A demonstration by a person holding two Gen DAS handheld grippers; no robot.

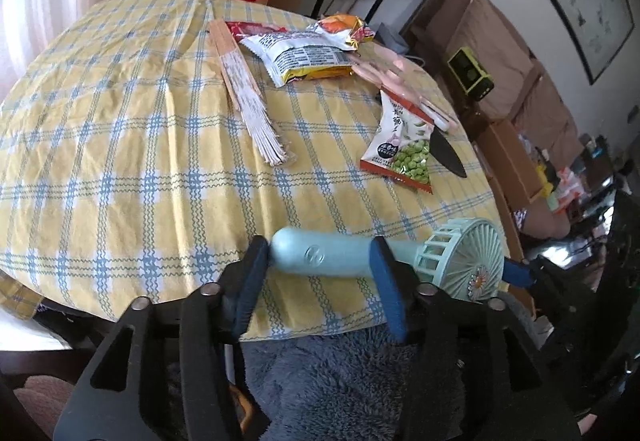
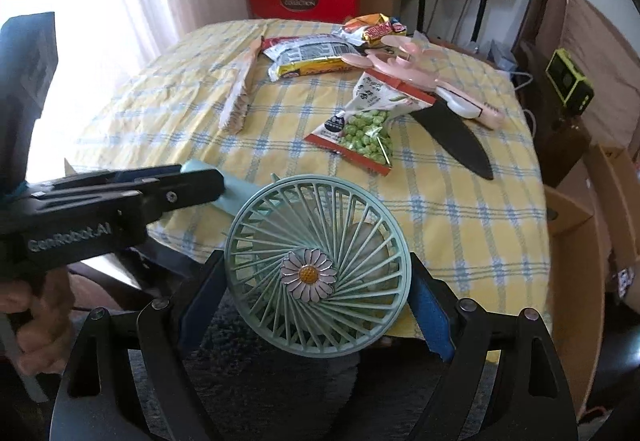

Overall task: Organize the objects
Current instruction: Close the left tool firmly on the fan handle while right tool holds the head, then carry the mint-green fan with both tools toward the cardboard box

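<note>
The table [image 1: 120, 145], under a yellow-and-blue checked cloth, carried snack packets, among them a green-pea packet [image 1: 404, 151], towards its far side. At the table's near edge a mint handheld fan [image 2: 316, 273] hung above the cloth. The right gripper [image 2: 316, 305] clasped the fan's round head, its blue pads against the rim on both sides. The left gripper [image 1: 320, 261] straddled the fan's handle [image 1: 324, 255] with its fingers spread and not pressing on it.
</note>
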